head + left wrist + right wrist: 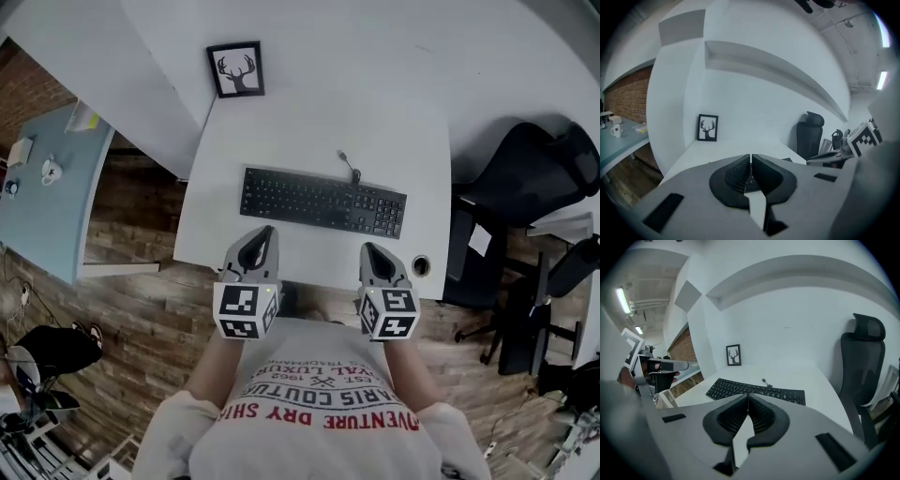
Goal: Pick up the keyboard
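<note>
A white surface [319, 122] carries a black keyboard [322, 201] lying across its near half, with a short cable [349, 169] just behind it. A framed deer picture [235, 68] stands upright at the far left corner.

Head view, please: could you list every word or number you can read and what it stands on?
"VENTURE DRY SHI": upside down, cut off, on the shirt.
"ARIS COUTU": same shirt, upside down.
The shirt's smaller lines: blurred.
Key legends on the keyboard: too small to read.
</note>
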`<state>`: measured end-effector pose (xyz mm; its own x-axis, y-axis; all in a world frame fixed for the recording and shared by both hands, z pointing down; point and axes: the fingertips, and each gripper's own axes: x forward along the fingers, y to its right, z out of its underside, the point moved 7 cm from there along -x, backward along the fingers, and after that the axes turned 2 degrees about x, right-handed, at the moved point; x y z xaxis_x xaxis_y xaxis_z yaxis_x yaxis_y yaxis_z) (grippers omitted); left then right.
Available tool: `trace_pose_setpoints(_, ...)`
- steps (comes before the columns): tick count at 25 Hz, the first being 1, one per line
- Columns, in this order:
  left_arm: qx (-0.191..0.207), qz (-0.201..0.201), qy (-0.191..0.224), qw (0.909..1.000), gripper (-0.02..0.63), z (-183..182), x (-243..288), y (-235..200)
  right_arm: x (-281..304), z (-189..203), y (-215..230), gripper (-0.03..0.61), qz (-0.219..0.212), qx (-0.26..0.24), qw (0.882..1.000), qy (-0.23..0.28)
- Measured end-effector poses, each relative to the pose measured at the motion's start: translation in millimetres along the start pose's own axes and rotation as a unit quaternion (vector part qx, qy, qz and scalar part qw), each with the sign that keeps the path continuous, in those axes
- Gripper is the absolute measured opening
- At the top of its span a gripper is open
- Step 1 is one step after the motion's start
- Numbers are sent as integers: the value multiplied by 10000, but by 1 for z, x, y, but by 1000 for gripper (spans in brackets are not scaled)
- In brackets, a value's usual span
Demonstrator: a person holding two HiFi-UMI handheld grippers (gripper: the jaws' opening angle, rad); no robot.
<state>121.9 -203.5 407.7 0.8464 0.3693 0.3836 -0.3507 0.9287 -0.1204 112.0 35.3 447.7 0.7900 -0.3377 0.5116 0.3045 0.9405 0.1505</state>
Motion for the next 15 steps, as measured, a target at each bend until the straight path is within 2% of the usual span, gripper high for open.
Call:
trace_pose_setpoints(7,131,526,-293,9981,31,-12,41,-47,37,-15,-10,26,613,458,9971,-12)
trace_pose_setpoints(15,284,960,-685,9926,31,-1,70,-70,53,-7,-1,26,1135,822,9899,-220)
